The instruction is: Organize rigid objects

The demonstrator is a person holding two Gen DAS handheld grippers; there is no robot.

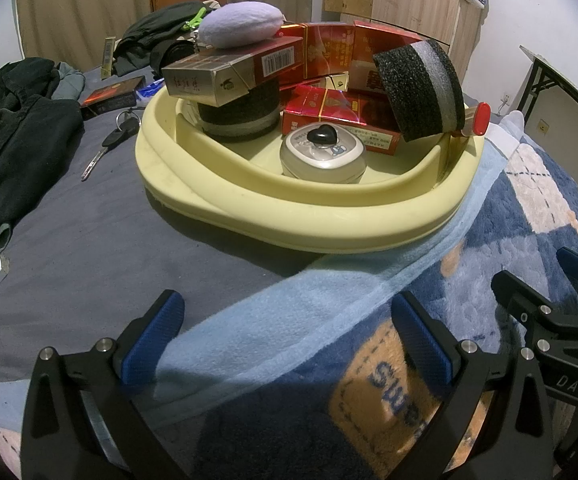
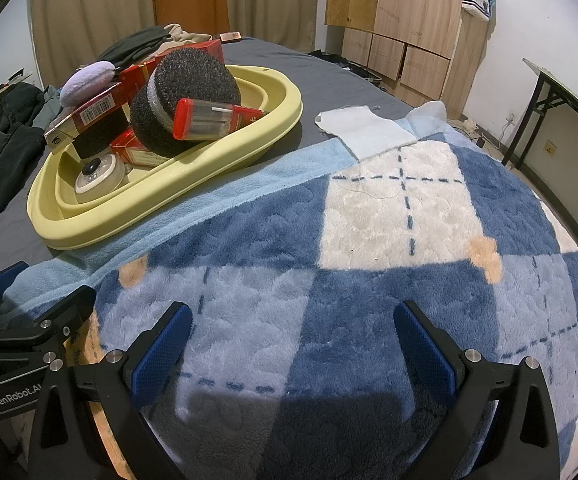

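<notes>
left gripper [image 1: 289, 336] wide apart, empty | right gripper [image 2: 293, 340] same | key [image 1: 107, 146] left of yellow tub [image 1: 289, 216], left view only | white cloth [image 2: 365, 130] right of tub, right view only

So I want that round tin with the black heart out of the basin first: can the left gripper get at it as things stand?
Probably yes. The left gripper is open and empty, the round tin sits at the near side of the yellow basin with nothing on top; only the low rim lies between. The red boxes crowd it behind.

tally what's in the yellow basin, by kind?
In the yellow basin:
Foam cylinders: 2
Red/gold boxes: at least 4, stacked and overlapping, so the exact count is unclear
Round tin: 1
Lilac pouch: 1
Red-capped tube: 1
Total: at least 9
</notes>
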